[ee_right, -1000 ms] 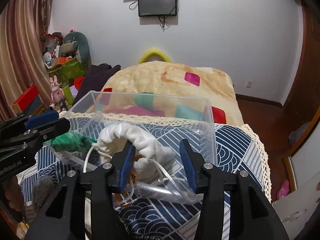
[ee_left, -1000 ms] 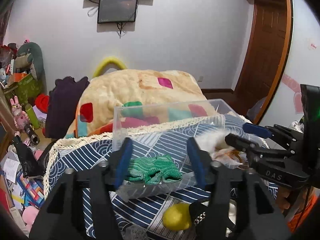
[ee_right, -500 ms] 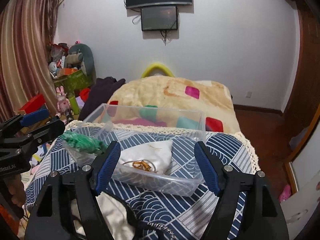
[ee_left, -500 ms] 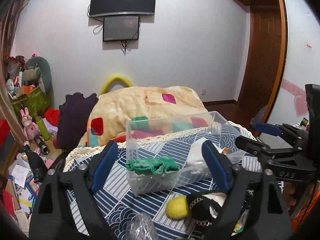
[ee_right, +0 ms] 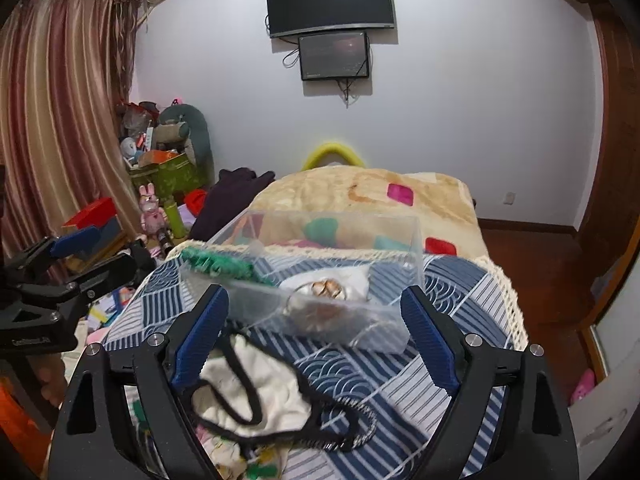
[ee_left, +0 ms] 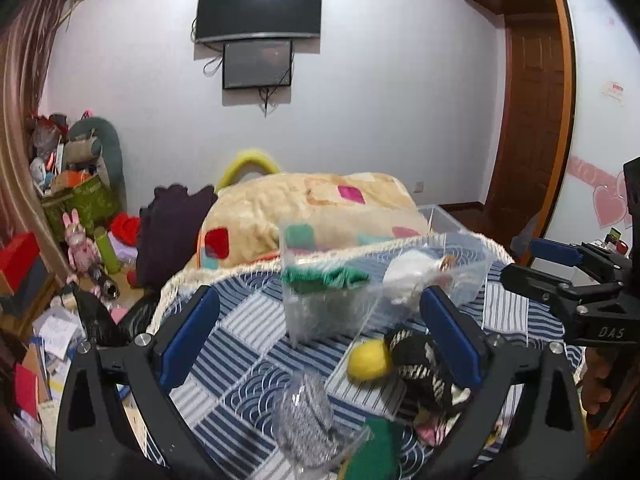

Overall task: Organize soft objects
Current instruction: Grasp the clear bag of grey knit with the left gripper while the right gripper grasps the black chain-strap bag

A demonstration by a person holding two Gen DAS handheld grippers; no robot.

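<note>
Blue-striped bedding carries the clear bin (ee_right: pixel 320 280); both my left tongs (ee_left: pixel 320 340) and right tongs (ee_right: pixel 316 340) gape empty. Next, I'd drop squarely over the white cloth (ee_right: pixel 256 392), pinching a thick fold.

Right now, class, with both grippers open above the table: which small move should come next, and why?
Probably lower the right gripper onto the white cloth with black trim just below it. It lies loose on the table, while the clear bin already holds a green cloth and a white pouch.
</note>
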